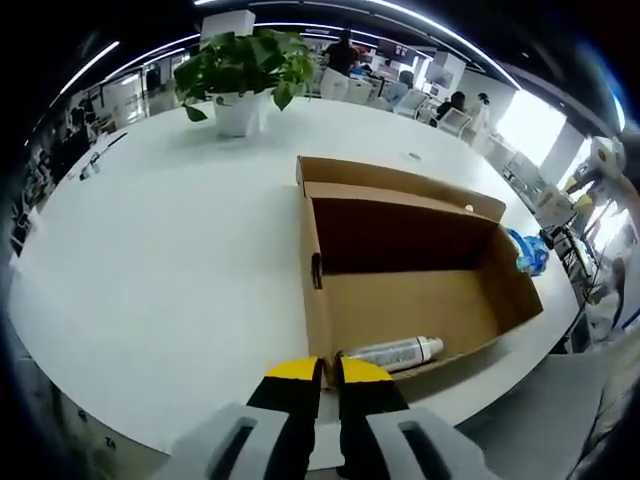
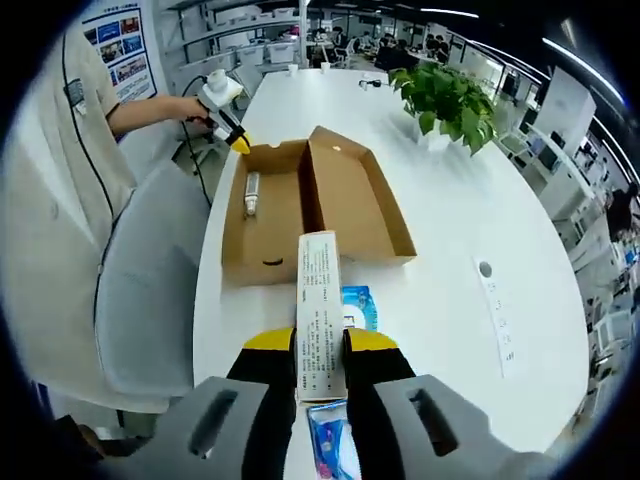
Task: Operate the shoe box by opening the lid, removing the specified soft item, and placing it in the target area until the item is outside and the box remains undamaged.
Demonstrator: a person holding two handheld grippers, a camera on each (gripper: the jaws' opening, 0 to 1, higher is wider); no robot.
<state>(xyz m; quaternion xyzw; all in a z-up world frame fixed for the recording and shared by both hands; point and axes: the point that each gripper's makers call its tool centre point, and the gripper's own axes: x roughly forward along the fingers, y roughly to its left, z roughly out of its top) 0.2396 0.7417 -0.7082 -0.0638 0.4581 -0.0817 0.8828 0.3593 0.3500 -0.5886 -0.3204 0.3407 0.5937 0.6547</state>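
Cardboard is seen ahead of both pairs of jaws: the shoe box (image 1: 400,270) lies open on the white table (image 1: 170,250), its lid (image 2: 350,195) folded flat beside the tray. In the left gripper view, the left gripper (image 1: 330,372) is held just short of the box's near wall, its yellow-tipped jaws nearly closed with only a narrow slit between them and nothing clamped. A silver tube-shaped pack (image 1: 395,352) is seen lying inside the box, just beyond and to the right of those jaws. In the right gripper view, the right gripper (image 2: 320,345) is clenched on a long white printed pack (image 2: 320,310), which is held out of the box and pointed toward it. A blue packet (image 2: 358,300) lies on the table just beyond the jaws, between them and the box. A potted plant (image 2: 450,100) stands farther off on the table.
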